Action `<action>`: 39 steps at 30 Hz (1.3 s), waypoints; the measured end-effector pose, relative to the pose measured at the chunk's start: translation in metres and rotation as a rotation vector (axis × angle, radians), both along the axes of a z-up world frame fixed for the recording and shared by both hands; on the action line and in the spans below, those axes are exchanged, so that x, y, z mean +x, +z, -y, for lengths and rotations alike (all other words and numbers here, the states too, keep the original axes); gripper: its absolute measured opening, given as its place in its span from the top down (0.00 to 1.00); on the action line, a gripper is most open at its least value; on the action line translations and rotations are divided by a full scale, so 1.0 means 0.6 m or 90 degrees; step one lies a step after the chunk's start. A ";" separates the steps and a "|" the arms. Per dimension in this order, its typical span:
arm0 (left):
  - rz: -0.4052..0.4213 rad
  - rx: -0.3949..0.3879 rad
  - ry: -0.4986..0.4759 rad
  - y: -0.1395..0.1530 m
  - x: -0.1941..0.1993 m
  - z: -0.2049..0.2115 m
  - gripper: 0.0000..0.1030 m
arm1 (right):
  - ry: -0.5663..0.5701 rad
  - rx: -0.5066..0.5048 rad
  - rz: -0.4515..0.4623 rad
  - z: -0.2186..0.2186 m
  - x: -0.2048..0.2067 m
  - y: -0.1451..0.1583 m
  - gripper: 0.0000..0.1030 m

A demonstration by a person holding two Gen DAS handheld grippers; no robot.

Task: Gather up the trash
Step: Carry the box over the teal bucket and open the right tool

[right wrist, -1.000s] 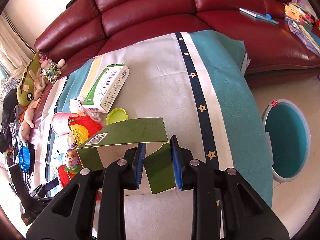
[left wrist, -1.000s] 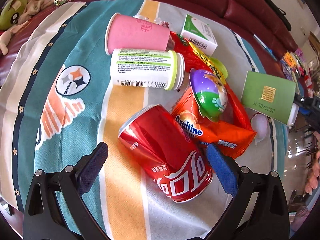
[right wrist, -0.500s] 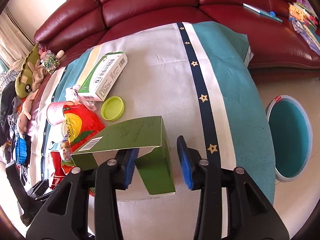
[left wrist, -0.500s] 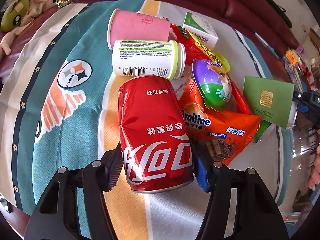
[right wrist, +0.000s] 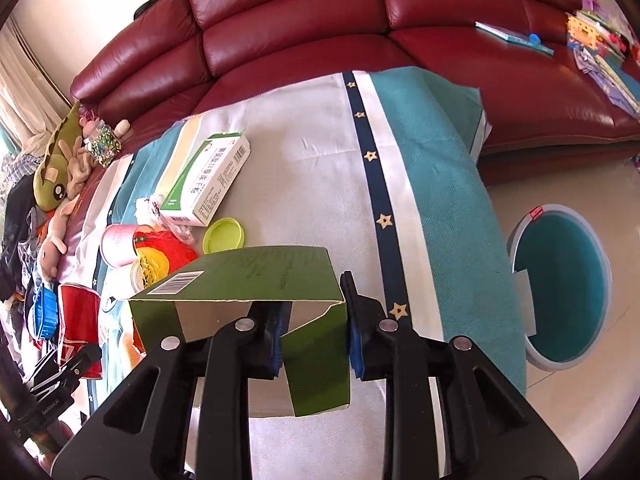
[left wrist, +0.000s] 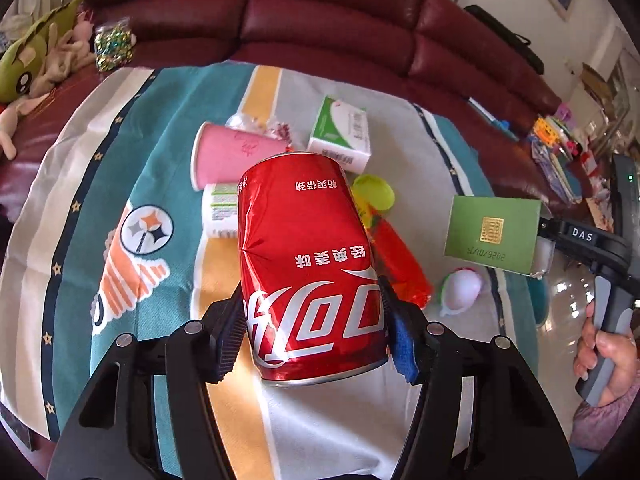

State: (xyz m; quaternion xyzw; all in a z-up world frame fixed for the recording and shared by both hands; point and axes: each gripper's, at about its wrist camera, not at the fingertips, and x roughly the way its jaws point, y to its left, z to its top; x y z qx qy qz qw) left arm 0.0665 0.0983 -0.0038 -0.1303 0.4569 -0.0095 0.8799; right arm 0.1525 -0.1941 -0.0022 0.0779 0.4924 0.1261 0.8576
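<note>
- A dark red leather sofa (right wrist: pixel 360 28) stands behind a table covered by a teal, white and orange cloth (left wrist: pixel 80 208) with navy star stripes.
- The left gripper (left wrist: pixel 312 332) clamps a dented red cola can (left wrist: pixel 308 264) between its blue pads, holding it clear above the cloth.
- Beyond the can lie a pink paper cup (left wrist: pixel 228 156) on its side, a white and green medicine box (left wrist: pixel 340 132), a lime-green lid (left wrist: pixel 374 192) and a red snack wrapper (left wrist: pixel 400 264).
- The right gripper (right wrist: pixel 316 340) has just been closing its jaws; its pads now pinch the torn end flap of an open green carton (right wrist: pixel 248 284), held above the cloth.
- On the floor to the right, past the table edge, sits a round teal bin (right wrist: pixel 560 284).
- Plush toys (right wrist: pixel 56 164) rest on the sofa at far left.
</note>
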 end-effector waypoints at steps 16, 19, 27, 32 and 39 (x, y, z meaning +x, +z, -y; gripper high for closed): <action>0.045 -0.016 -0.242 0.043 0.107 0.267 0.40 | -0.173 0.022 0.051 0.267 -0.046 0.077 0.78; 0.041 -0.024 -0.294 0.036 0.128 0.335 0.40 | -0.221 0.020 0.047 0.334 -0.058 0.068 0.78; 0.009 -0.009 -0.404 0.003 0.170 0.510 0.40 | -0.315 0.030 -0.011 0.477 -0.067 -0.007 0.78; -0.012 0.001 -0.434 -0.021 0.192 0.579 0.40 | -0.335 0.044 -0.056 0.526 -0.052 -0.065 0.77; -0.045 0.012 -0.452 -0.058 0.223 0.647 0.40 | -0.319 0.040 -0.105 0.549 -0.028 -0.124 0.70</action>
